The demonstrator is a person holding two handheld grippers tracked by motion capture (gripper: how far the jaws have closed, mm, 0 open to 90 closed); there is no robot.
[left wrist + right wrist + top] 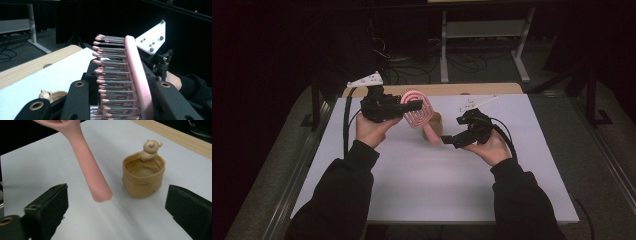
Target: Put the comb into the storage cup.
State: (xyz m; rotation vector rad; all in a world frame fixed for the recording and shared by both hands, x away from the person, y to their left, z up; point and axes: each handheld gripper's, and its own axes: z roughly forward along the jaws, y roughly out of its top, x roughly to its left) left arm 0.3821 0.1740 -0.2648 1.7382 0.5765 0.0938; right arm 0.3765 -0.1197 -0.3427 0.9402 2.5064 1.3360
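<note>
High view: the left hand-held gripper (pixel 414 105) was raised above the white counter (pixel 412 180), its jaws closed on the head of a pink hairbrush (pixel 417 114). The brush hung off the counter with its handle slanting down toward the right. The right hand-held gripper (pixel 447 140) sat just beside the tip of that handle, pointing at it; no contact could be made out. A small tan cup (pixel 437 121) stood on the counter behind the handle.

Left gripper view: the left hand-held gripper (pixel 120 87) had the brush head (pixel 135 75) clamped edge-on between its jaws, bristles pointing left in the picture. The tan cup (pixel 56 95) showed low at the left, with a small bear figure (pixel 46 94) at its rim.

Right gripper view: the right hand-held gripper (pixel 117 212) stood wide open, with nothing between the jaws. The pads touched nothing. The brush handle (pixel 90 170) ended ahead of the jaws, clear of both and above the counter. The tan cup (pixel 143 176) stood upright just beside the handle's end, its figure (pixel 150 148) perched on the far rim.
</note>
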